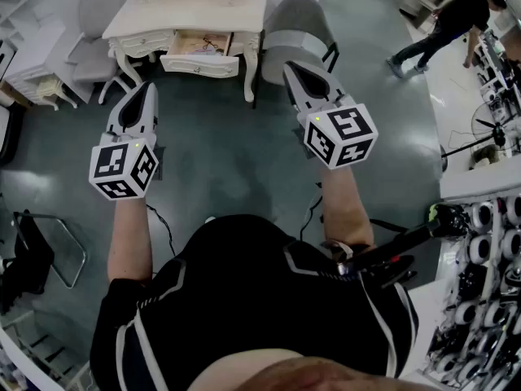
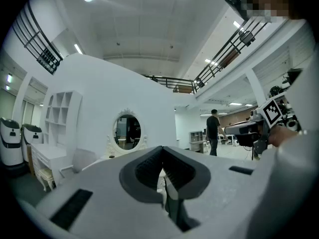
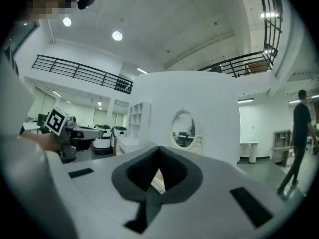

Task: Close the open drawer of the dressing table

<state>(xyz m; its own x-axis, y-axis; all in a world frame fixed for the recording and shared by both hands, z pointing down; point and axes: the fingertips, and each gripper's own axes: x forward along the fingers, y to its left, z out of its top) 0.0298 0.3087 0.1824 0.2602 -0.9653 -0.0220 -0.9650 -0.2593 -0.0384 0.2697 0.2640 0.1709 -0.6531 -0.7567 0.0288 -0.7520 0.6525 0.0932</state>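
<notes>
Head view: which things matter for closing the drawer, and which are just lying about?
Job:
open drawer
dressing table
left gripper, jaws shut
right gripper, jaws shut

Lying about:
grey chair on the right
grey chair on the left
person in the background

- Dressing table point(image 1: 213, 15): cream-white, ornate; curved legs, scalloped apron. Stands upright at far end of grey floor, front facing camera.
- Table top: few small dark items toward rear edge; kind cannot be told.
- Oval mirror point(image 2: 126, 132), carved white frame, rises upright behind table top.
- Drawer point(image 1: 189, 62): centre position, open, pulled out toward camera, level. White front panel, small handle point(image 1: 199, 67) at middle.
- Drawer interior: light wood-tone floor exposed; small items inside, one dark.
- Left-side drawer point(image 1: 149, 39): closed, flush with table front.
</notes>
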